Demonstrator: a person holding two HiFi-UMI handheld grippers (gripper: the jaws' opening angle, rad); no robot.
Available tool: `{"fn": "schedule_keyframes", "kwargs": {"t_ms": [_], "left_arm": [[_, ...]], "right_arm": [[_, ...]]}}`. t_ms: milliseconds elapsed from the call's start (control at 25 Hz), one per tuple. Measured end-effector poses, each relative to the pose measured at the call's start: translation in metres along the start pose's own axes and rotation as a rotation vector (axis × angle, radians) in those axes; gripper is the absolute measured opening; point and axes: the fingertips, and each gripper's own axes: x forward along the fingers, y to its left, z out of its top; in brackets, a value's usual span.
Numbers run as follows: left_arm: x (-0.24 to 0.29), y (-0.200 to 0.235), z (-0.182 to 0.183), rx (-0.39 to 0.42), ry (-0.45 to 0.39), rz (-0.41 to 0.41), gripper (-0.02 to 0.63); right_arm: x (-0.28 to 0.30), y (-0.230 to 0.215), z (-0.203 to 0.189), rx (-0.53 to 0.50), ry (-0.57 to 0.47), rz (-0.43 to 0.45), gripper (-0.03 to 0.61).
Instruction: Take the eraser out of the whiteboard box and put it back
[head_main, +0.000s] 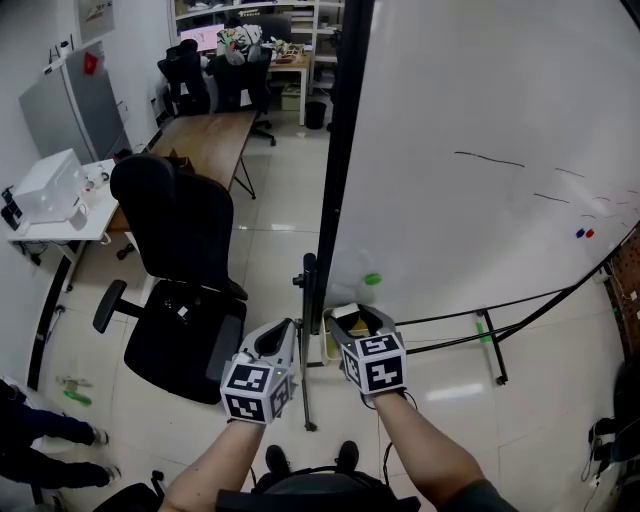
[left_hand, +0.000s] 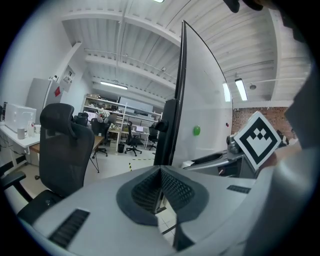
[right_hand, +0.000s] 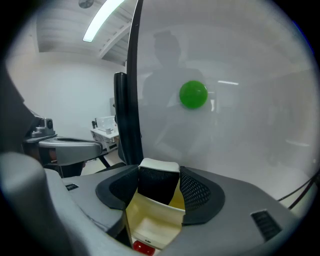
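My right gripper (right_hand: 159, 172) is shut on the eraser (right_hand: 157, 182), a black block with a white top, with one pad on each side of it. Just below the eraser sits the open cream whiteboard box (right_hand: 150, 220), which has something red (right_hand: 142, 246) at its bottom. In the head view the right gripper (head_main: 362, 318) hangs at the whiteboard's lower left corner, over the box (head_main: 328, 350). My left gripper (head_main: 283, 335) stays just to its left, beside the board's black post. Its pads meet at the tips in the left gripper view (left_hand: 161, 170), and nothing is between them.
The large whiteboard (head_main: 480, 120) fills the right, with a green magnet (head_main: 372, 279) near its lower left and a black frame post (head_main: 335, 150). A black office chair (head_main: 180, 260) stands close on the left. The board's stand legs (head_main: 490, 345) cross the tiled floor.
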Motion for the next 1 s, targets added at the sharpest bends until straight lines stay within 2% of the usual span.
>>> {"fn": "schedule_keyframes", "kwargs": {"t_ms": [440, 760, 1000], "left_arm": [[-0.006, -0.012, 0.003, 0.011, 0.006, -0.005, 0.025], [-0.007, -0.022, -0.002, 0.029, 0.015, -0.007, 0.025], [-0.011, -0.025, -0.008, 0.006, 0.023, -0.006, 0.025]], "right_arm": [[-0.003, 0.001, -0.013, -0.001, 0.164, 0.038, 0.260], [0.000, 0.000, -0.024, 0.046, 0.258, 0.064, 0.259], [-0.001, -0.001, -0.027, 0.084, 0.334, 0.085, 0.259]]}}
